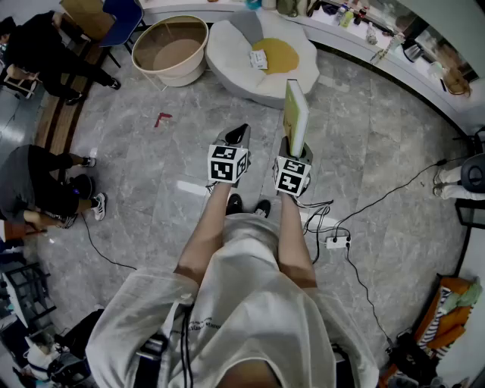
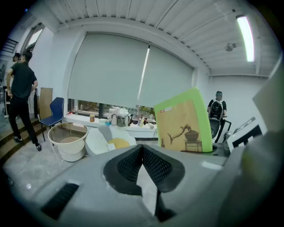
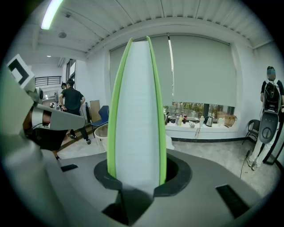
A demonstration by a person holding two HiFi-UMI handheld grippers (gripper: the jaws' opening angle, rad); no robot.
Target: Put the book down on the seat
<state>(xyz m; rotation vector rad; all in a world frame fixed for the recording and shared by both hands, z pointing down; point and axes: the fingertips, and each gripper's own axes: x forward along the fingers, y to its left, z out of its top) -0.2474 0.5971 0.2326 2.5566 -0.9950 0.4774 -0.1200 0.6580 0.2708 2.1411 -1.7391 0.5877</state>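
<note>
My right gripper (image 1: 295, 155) is shut on a green-covered book (image 1: 295, 115) that stands upright with its white page edges facing me. In the right gripper view the book (image 3: 137, 111) fills the middle, clamped between the dark pads of the right gripper (image 3: 136, 179). My left gripper (image 1: 238, 136) hangs beside it, shut and holding nothing. From the left gripper (image 2: 142, 150) the book's cover (image 2: 185, 122) shows to the right. The seat (image 1: 227, 45), a white beanbag with a yellow cushion (image 1: 276, 54), lies on the floor ahead of both grippers.
A round cream tub (image 1: 171, 47) stands left of the seat. A small white booklet (image 1: 258, 59) lies on the seat. A power strip (image 1: 337, 242) and cables trail across the floor at my right. People (image 1: 45, 45) are at the left. A cluttered counter (image 1: 364, 23) runs along the far wall.
</note>
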